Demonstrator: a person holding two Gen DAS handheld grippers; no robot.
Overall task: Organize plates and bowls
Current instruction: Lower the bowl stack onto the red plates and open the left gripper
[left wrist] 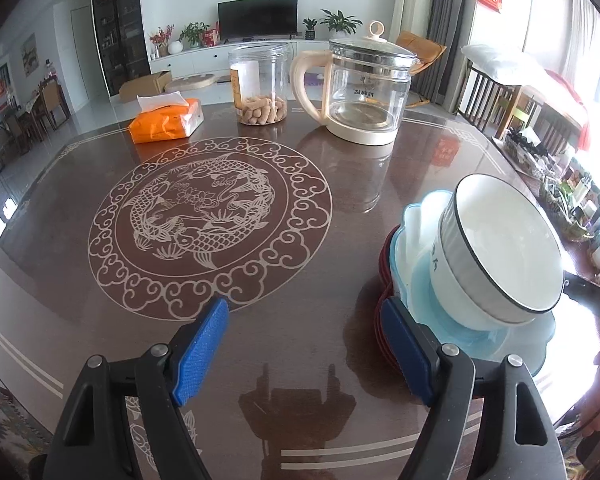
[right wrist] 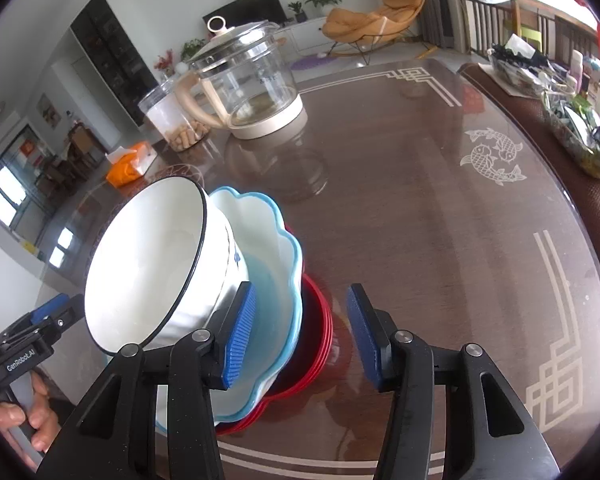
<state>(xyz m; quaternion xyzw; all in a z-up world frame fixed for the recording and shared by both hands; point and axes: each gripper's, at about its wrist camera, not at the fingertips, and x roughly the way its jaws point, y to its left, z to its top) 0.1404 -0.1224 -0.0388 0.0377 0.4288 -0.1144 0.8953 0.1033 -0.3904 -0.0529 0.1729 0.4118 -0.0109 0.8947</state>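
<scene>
- judging the white bowl [right wrist: 152, 264] slick, brittle ceramic, tilted on the blue dish [right wrist: 276, 280], i favoured its rim
- left gripper [left wrist: 304, 344] and right gripper [right wrist: 300, 336] stood apart, empty

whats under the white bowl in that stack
The white bowl sits tilted in a blue scalloped dish, which rests on stacked red plates on the table. How many red plates there are, and their centres, is hidden by the dishes above.
</scene>
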